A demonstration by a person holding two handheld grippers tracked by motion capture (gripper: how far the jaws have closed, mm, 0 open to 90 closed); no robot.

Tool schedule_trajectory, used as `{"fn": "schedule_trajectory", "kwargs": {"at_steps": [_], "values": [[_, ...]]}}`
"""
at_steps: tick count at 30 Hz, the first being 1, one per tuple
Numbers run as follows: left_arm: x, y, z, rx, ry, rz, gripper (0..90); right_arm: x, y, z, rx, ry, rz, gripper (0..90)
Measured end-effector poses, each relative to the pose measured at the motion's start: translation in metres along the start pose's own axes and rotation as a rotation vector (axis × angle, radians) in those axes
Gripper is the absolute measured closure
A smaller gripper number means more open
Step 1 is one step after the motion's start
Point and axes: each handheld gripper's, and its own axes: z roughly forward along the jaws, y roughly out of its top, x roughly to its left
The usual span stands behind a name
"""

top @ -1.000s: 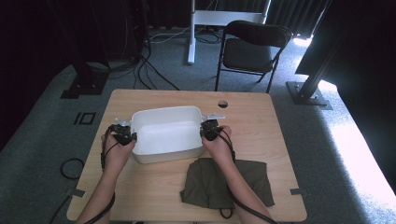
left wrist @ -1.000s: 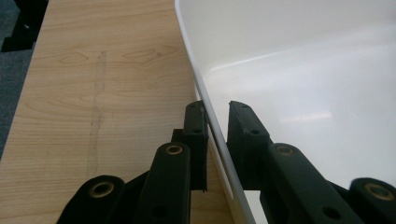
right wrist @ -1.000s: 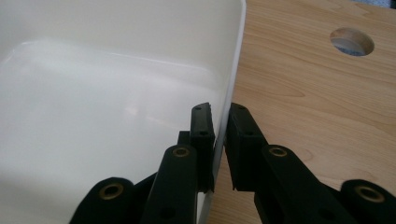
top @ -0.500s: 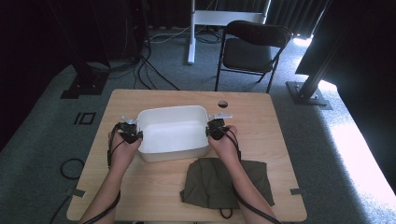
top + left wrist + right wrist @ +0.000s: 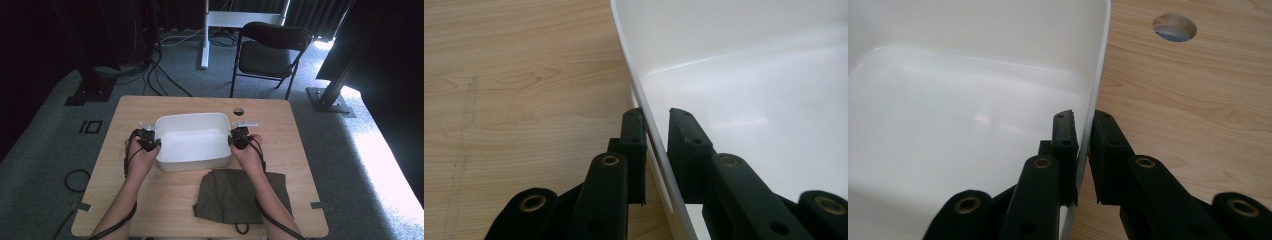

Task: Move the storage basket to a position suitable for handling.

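From the high view, I have the white tub [image 5: 192,141] sitting near the middle of the wooden table [image 5: 125,210], its long side toward me. My left gripper [image 5: 148,141] is at the tub's left end wall and my right gripper [image 5: 239,137] at its right end wall. A folded olive cloth [image 5: 240,195] lies just in front of the tub, toward the right; it is outside the tub, and the tub looks empty. The round hole [image 5: 238,111] in the table is just behind the tub's right corner.

In the left gripper view, the jaws straddle the tub's rim [image 5: 644,107], one inside and one outside. The outer jaw sits against the wall; a narrow gap shows at the inner one, so I judge the grip loose or barely made.

In the right gripper view, both jaws press close on the rim [image 5: 1095,95], clamped on the wall.

My reading: both ends are taken, so the grasp is done. If the cloth is meant for the tub, that is still left.
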Motion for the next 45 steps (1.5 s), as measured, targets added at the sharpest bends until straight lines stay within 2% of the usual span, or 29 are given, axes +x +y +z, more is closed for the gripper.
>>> {"fn": "schedule_trajectory", "kwargs": {"at_steps": [7,11,22,24,30,38,45], "values": [[-0.012,0.005,0.005,-0.003,-0.016,0.002,79.1,-0.014,-0.002,-0.003,-0.002,0.000,0.023,82.2],[-0.020,0.008,0.007,0.003,-0.014,0.015,79.1,-0.022,-0.003,-0.005,0.003,-0.009,0.018,82.3],[-0.047,0.019,0.015,0.003,-0.036,0.044,78.9,-0.048,-0.007,-0.013,0.009,-0.031,0.038,82.5],[-0.050,0.020,0.017,-0.003,-0.043,0.037,78.9,-0.054,-0.008,-0.014,0.009,-0.032,0.041,82.4],[-0.063,0.026,0.022,0.001,-0.055,0.052,78.9,-0.068,-0.011,-0.019,0.015,-0.030,0.051,82.0],[-0.083,0.033,0.028,-0.006,-0.081,0.055,78.8,-0.087,-0.015,-0.025,0.014,-0.049,0.068,82.2],[-0.098,0.038,0.032,-0.006,-0.084,0.076,78.7,-0.102,-0.018,-0.029,0.014,-0.059,0.084,82.4]]}}
